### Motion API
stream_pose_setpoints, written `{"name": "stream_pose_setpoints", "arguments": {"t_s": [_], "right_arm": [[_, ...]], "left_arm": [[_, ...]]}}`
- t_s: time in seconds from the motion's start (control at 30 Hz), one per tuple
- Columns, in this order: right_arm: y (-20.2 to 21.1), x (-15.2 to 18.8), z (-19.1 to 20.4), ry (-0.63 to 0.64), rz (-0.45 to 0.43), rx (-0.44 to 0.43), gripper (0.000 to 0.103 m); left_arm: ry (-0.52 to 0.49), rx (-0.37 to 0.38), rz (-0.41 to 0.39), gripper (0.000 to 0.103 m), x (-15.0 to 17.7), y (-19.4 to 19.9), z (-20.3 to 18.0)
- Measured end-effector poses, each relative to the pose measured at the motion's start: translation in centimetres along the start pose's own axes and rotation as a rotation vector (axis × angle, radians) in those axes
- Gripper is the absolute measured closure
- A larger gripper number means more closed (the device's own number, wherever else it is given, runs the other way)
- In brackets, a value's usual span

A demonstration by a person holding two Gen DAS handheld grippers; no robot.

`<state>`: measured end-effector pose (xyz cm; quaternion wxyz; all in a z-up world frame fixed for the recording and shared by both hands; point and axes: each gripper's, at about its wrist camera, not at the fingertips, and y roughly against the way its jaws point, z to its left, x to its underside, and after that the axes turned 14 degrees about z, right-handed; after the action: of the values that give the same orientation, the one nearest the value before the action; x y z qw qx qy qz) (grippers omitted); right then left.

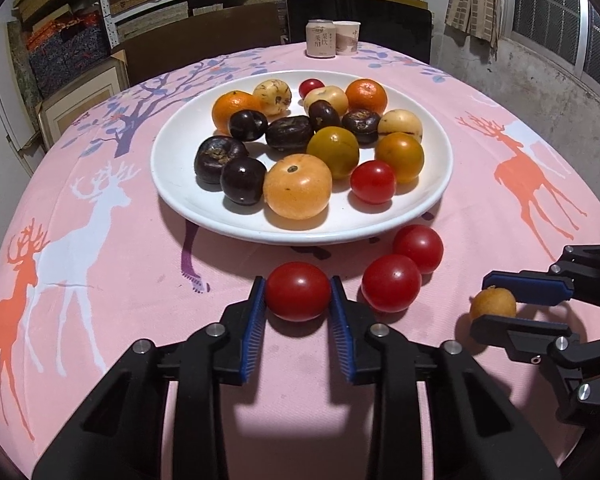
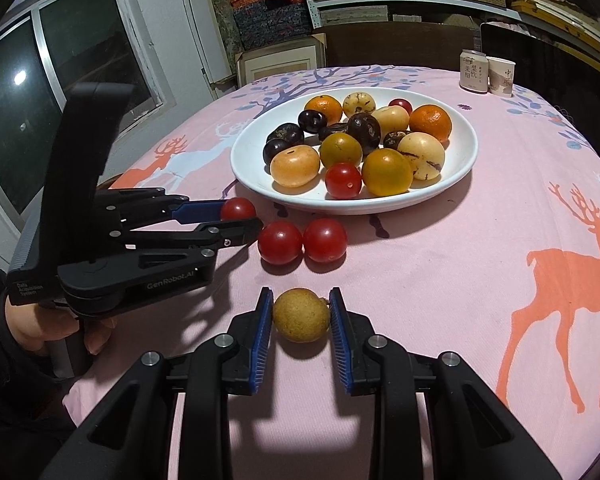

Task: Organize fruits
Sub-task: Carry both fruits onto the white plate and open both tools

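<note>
A: So, what does the left gripper (image 1: 298, 292) have?

B: Its blue pads pinch a red tomato (image 1: 298, 291) from both sides, low over the pink cloth (image 1: 120, 300), just in front of the white plate (image 1: 172, 168).

A: And the right gripper (image 2: 301, 314)?

B: Its fingers are pressed against a small tan round fruit (image 2: 301, 315), one pad on each side, also close over the cloth and nearer the table's edge than the tomato.

A: Anything else loose on the cloth?

B: Two more red tomatoes (image 1: 392, 282) lie touching each other, just beside the one in the left gripper and near the plate's rim.

A: What is on the plate?

B: A heap of fruit: two oranges, several dark purple ones, pale yellow speckled ones, yellow-green and orange tomatoes, and two small red ones.

A: Beyond it?

B: A can (image 1: 320, 39) and a paper cup (image 1: 347, 37) stand side by side at the far edge.
</note>
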<state>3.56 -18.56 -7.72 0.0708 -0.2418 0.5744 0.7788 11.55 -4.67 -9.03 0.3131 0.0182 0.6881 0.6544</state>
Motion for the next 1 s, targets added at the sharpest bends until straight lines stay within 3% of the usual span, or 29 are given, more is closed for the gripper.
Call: {"name": "stream_pose_setpoints", "arguments": {"t_s": [1.0], "right_arm": [[2.6, 1.0, -0.3, -0.019, -0.053, 0.003, 0.074]], "left_arm": [[0.057, 0.029, -0.084, 0.072, 2.6, 4.5, 0.7]]}}
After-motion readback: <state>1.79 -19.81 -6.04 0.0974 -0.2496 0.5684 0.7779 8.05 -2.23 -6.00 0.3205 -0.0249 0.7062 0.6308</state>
